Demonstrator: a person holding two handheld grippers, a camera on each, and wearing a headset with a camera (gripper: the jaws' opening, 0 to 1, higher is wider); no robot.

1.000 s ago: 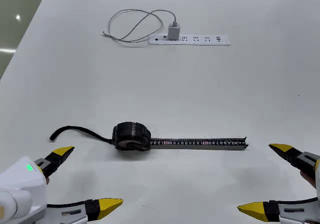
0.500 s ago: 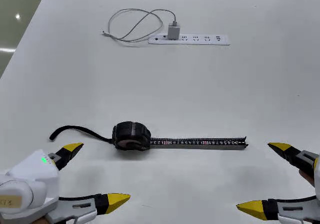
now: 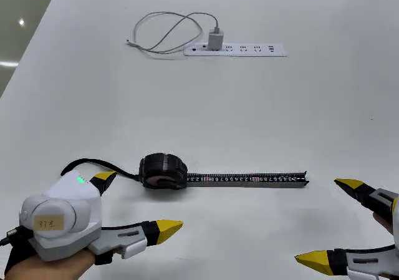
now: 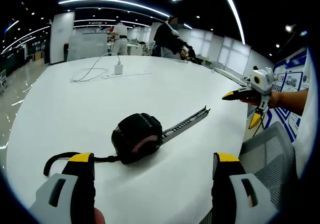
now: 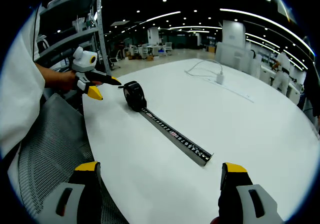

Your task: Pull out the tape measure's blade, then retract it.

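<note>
A black tape measure [image 3: 163, 171] lies on the white table [image 3: 249, 111], its dark blade [image 3: 247, 179] drawn out to the right and flat on the surface. Its black wrist strap [image 3: 87, 164] trails left. My left gripper [image 3: 138, 200] stands open just left of and below the case, holding nothing; in the left gripper view the case [image 4: 137, 137] sits between and beyond the yellow-tipped fingers [image 4: 80, 159]. My right gripper [image 3: 331, 221] is open near the blade's hooked end [image 5: 204, 157], a little apart from it.
A white power strip [image 3: 243, 48] with a plugged-in charger and a looped white cable [image 3: 165, 32] lies at the far side of the table. The table's left edge [image 3: 25, 46] borders a green floor. People stand at distant benches [image 4: 167, 34].
My left gripper has moved forward and right, closer to the tape measure's case. The right gripper, the case and the blade have stayed put.
</note>
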